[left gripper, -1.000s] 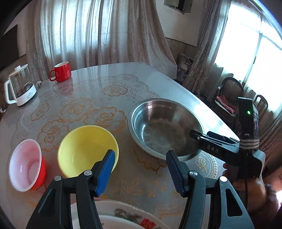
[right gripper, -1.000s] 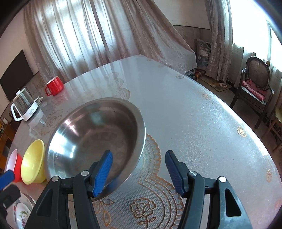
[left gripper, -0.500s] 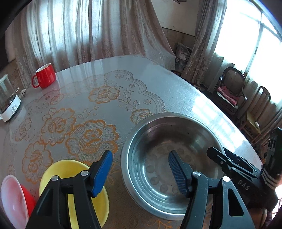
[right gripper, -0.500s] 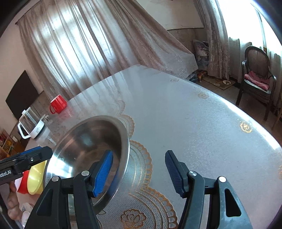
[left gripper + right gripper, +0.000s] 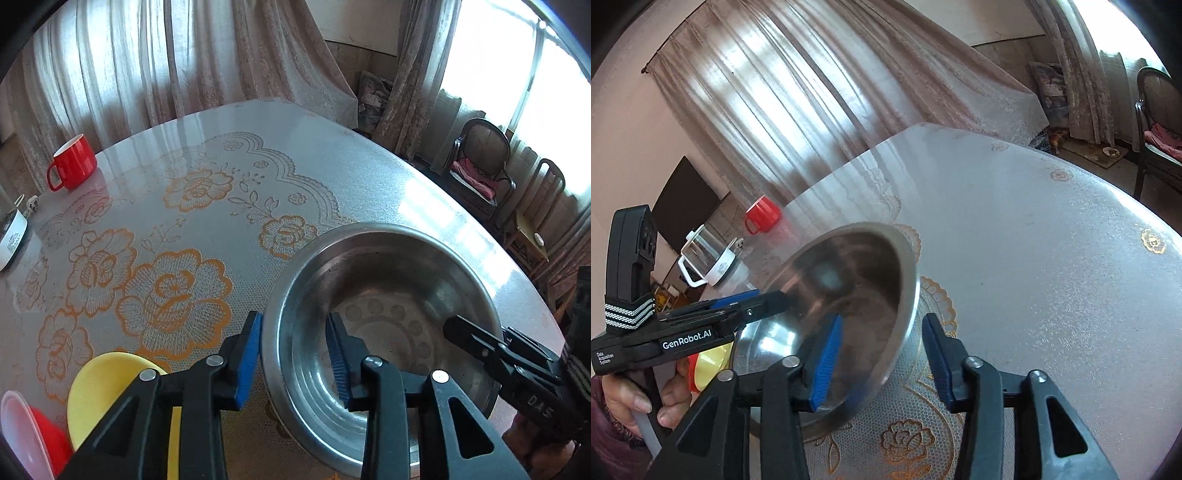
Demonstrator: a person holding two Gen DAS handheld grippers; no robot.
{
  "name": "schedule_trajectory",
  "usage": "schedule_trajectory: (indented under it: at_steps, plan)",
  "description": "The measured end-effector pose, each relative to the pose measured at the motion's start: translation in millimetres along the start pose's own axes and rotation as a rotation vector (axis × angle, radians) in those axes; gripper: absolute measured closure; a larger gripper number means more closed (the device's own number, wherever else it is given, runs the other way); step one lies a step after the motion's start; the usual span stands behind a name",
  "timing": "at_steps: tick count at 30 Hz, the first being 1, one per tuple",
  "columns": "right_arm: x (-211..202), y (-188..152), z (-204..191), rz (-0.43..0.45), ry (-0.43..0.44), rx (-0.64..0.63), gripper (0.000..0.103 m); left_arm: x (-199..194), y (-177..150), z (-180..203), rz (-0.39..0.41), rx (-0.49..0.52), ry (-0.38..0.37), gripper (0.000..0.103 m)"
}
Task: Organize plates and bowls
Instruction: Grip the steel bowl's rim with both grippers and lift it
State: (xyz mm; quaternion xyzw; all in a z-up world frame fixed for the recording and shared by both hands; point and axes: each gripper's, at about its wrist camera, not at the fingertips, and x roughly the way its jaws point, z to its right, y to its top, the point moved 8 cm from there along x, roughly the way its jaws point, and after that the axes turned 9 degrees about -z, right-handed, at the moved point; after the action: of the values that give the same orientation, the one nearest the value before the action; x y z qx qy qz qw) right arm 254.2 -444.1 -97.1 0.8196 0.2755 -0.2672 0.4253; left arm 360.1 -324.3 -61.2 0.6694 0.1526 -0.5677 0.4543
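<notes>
The steel bowl (image 5: 380,317) is being straddled at opposite rims on the flowered table (image 5: 332,155). The left gripper (image 5: 295,354) is closing over the near-left rim, one pad outside and one inside; contact cannot be told. The right gripper (image 5: 882,358) is closing over the far rim, a gap showing beside the outer pad. Only the left view is showing the yellow bowl (image 5: 110,391) and red bowl (image 5: 26,432) fully; only the right view is showing a hand (image 5: 646,398) and the kettle (image 5: 709,258). The red mug (image 5: 74,162) is standing well apart.

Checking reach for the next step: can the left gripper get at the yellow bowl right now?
Probably not yet: the left gripper, jaws closing, straddles the steel bowl's rim; the yellow bowl lies uncovered beside it.
</notes>
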Motion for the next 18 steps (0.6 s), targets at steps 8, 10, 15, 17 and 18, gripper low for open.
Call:
schedule_trajectory:
  at_steps: [8,10,15,17,18]
  plan:
    - [5,-2,17,-0.025,0.002,0.074,0.082,14,-10,9,-0.041,-0.002,0.012,0.063]
    - [4,-3,18,-0.022,0.002,0.075,0.079,20,-14,10,-0.061,-0.003,0.017,0.063]
    - [1,-2,17,-0.018,0.001,0.067,0.069,17,-22,13,-0.051,0.003,0.024,0.083]
    - [0,-1,19,-0.014,0.008,0.082,0.066,16,-26,13,-0.059,0.000,0.043,0.083]
    - [0,-1,19,-0.013,0.012,0.085,0.066,15,-27,14,-0.062,-0.005,0.048,0.083]
